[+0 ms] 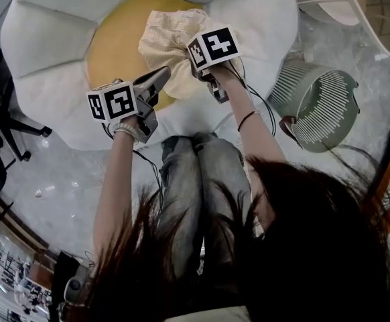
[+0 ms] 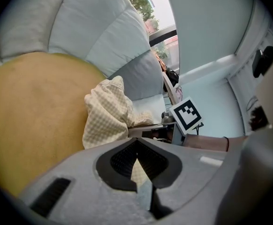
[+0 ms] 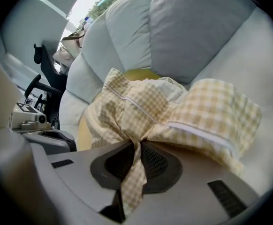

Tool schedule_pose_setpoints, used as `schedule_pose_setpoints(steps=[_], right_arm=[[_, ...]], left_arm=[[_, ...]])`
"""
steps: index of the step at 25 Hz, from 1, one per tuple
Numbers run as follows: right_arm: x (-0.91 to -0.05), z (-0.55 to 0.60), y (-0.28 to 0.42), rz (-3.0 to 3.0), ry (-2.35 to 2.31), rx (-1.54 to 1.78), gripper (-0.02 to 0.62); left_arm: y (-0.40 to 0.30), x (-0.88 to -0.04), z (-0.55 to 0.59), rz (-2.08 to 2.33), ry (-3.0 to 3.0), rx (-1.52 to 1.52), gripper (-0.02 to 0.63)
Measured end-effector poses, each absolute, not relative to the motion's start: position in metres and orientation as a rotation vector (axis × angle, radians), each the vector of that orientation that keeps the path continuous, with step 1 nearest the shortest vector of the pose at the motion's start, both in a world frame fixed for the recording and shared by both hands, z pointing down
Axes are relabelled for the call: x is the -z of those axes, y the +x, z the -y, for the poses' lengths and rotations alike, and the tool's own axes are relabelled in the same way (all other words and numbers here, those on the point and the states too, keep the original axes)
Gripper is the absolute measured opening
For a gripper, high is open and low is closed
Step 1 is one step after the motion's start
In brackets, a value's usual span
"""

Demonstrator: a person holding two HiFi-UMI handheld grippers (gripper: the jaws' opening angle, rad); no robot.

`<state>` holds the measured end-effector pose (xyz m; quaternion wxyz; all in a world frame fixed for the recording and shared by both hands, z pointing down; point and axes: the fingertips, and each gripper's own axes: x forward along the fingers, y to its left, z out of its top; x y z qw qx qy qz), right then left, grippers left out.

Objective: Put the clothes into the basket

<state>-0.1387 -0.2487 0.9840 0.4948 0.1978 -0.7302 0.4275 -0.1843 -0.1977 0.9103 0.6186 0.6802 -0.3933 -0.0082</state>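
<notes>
Flower-shaped cushion [image 1: 47, 39], upper frame: right gripper [image 3: 136, 144] pinches a fold of the checked cloth [image 1: 168, 39]; left gripper [image 1: 161, 76] closed beside it. Lift clear before swinging right to the basket [image 1: 315, 106].

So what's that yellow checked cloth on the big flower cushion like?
The yellow-and-white checked cloth looks thin and soft, with white seam lines, and it is crumpled in a heap. It lies on the round yellow centre of the pale grey petal-shaped cushion. The right gripper is shut on one fold, squeezing it into a narrow strip.
</notes>
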Motion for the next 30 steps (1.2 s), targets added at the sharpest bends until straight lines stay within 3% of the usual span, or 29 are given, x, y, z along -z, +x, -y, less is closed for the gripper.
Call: schedule_pose_setpoints(steps=[30], right_arm=[[-0.963, 0.251, -0.139, 1.807, 0.605, -1.243, 0.04]], left_arm=[[-0.189, -0.89, 0.2, 0.879, 1.555, -0.007, 0.011]])
